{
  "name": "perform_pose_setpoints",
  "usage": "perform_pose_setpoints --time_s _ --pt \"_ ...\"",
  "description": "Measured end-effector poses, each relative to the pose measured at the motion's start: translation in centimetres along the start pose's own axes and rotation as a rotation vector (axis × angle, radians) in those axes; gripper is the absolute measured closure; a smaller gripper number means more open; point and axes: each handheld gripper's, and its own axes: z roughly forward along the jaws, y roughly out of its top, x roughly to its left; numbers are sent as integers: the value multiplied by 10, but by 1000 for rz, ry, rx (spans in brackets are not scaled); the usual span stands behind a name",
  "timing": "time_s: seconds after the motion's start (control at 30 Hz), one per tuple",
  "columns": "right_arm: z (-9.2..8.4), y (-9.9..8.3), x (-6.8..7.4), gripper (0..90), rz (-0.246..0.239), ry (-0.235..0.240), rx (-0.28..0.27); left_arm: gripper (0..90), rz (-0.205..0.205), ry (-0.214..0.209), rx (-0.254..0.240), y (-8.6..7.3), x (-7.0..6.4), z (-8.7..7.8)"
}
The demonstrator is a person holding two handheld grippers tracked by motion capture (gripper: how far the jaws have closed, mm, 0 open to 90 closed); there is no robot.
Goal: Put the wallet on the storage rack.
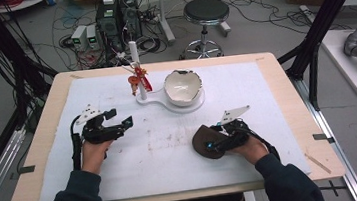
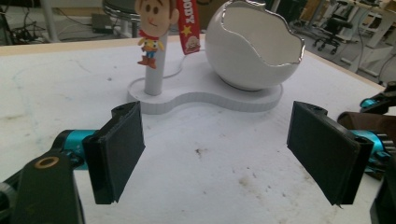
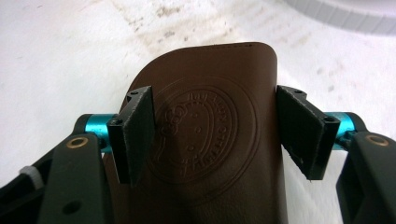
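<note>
The work in hand appears to be the pickup of a brown leather pouch, which lies flat on the white mat at the near right of the table, well apart from the stand behind it. The right gripper sits directly over the pouch; in the right gripper view the pouch, stamped with a round emblem, lies between the two jaws, which stand partly open astride it. The pads do not look to be pressing on the leather, so I judge nothing is held yet. The left gripper hovers over bare mat at the left, jaws wide apart and empty, facing the white stand that carries an eggshell-shaped bowl and a post with a cartoon cowboy charm. Assessment: the grasp is at the approach stage. The next move calls for closing squarely on the pouch's edges before any lift; flat leather may slip or buckle.
</note>
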Motion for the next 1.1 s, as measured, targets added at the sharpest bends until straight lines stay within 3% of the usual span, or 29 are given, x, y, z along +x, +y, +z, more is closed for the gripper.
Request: perform_pose_setpoints --time_s 0.17,0.27,0.4,0.53,0.63,0.73,0.8,0.97,1.1 --pt "7 5 2 319 -14 -14 -16 188 -24 -51 16 0 -6 9" --pt "9 8 3 320 -49 -24 -24 237 -42 -114 31 0 -12 18" --pt "10 11 8 323 -118 -57 -39 251 -35 -188 73 -1 -24 34" --pt "10 13 14 326 -186 -76 -53 251 6 -268 148 -5 -44 56" --pt "10 14 17 328 -213 -81 -63 251 26 -294 192 -8 -56 67" --pt "11 14 16 331 -181 -43 -71 251 53 -296 219 -10 -60 71" --pt "10 14 16 337 -167 -40 -72 251 41 -299 218 -10 -59 70" --pt "6 17 21 423 -254 -62 -109 290 31 -342 223 -11 -61 72" --pt "5 17 22 440 -270 -65 -123 394 42 -398 252 -13 -69 78"
